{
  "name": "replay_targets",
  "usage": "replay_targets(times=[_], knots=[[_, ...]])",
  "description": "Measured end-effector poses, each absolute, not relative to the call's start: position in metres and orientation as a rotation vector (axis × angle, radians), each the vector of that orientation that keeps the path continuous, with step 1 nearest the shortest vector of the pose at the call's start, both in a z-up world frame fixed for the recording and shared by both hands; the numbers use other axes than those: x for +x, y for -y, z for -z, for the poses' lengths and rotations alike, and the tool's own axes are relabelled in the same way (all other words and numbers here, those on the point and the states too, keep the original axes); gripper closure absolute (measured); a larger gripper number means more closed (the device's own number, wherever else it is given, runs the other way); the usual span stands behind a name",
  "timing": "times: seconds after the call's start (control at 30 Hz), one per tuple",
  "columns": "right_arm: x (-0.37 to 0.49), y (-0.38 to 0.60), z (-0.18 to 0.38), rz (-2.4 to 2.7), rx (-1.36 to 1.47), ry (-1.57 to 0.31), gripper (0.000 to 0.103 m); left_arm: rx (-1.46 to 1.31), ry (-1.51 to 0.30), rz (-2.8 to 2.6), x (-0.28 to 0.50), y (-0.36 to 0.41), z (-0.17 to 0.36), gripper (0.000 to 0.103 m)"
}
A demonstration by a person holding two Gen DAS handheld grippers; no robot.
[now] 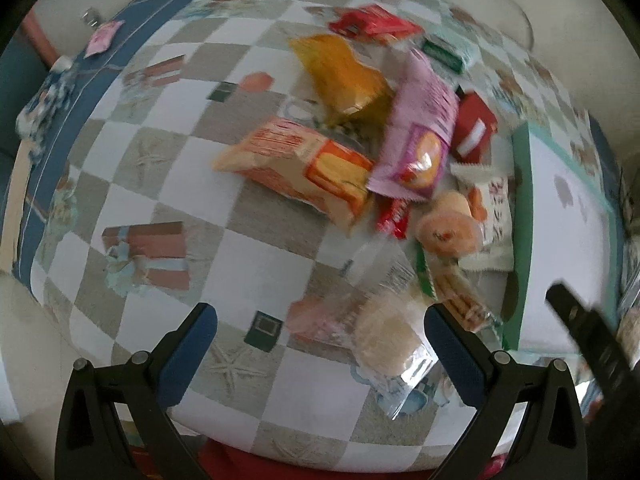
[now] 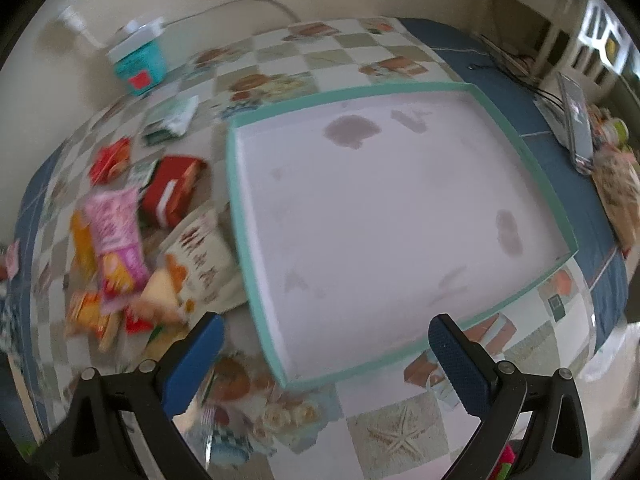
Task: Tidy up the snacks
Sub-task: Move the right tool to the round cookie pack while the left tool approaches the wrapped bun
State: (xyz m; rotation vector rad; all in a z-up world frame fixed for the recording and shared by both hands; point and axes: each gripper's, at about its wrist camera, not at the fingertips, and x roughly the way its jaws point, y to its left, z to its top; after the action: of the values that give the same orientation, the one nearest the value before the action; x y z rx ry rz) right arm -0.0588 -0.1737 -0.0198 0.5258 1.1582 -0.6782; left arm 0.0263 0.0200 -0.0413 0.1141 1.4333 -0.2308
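Left tool [image 1: 320,324] is hovering above the tabletop [image 1: 248,264] with its blue-padded jaws spread wide and nothing between them. A clear-wrapped pale round snack [image 1: 384,336] is lying on the checked cloth just below the gap, nearer the right-hand finger; contact cannot be judged because of blur.

The snack pile is sitting in a loose heap beyond the left tool, left of the box. In it: an orange cracker packet [image 1: 296,164] lying flat in front, a yellow bag [image 1: 340,72] behind it, and a pink packet [image 1: 424,140] overlapping both. A red carton [image 1: 476,128] is lying just beside the pink packet on its right, a white packet with orange print [image 1: 492,216] is resting against the box's green wall, and a small red wrapper [image 1: 394,216] is peeking out under the pink packet. Another red packet [image 1: 376,22] and a green-and-white sachet [image 1: 444,54] are lying apart at the far side.

Right tool [image 2: 326,334] is likewise standing wide open, gripping nothing, poised over the near corner of the shallow teal-rimmed box [image 2: 244,216]. The box's white floor is showing only faint stains; no snacks are lying inside it.

A teal tub [image 2: 140,64] is standing near the far tabletop edge. A phone-like device [image 2: 576,120] is lying on the blue border to the right of the box.
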Motion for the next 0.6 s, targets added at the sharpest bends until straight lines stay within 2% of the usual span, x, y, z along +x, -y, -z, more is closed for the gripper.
replay_targets(times=[0.3,0.6], knots=[[-0.054,0.182,0.021,0.686,0.514,-1.163,0.0,0.245,-1.479,0.296,0.023,0.025,0.062,0.0],[-0.054,0.179,0.017,0.645,0.498,-1.166,0.0,0.224,-1.495,0.271,0.029,0.021,0.068,0.0]])
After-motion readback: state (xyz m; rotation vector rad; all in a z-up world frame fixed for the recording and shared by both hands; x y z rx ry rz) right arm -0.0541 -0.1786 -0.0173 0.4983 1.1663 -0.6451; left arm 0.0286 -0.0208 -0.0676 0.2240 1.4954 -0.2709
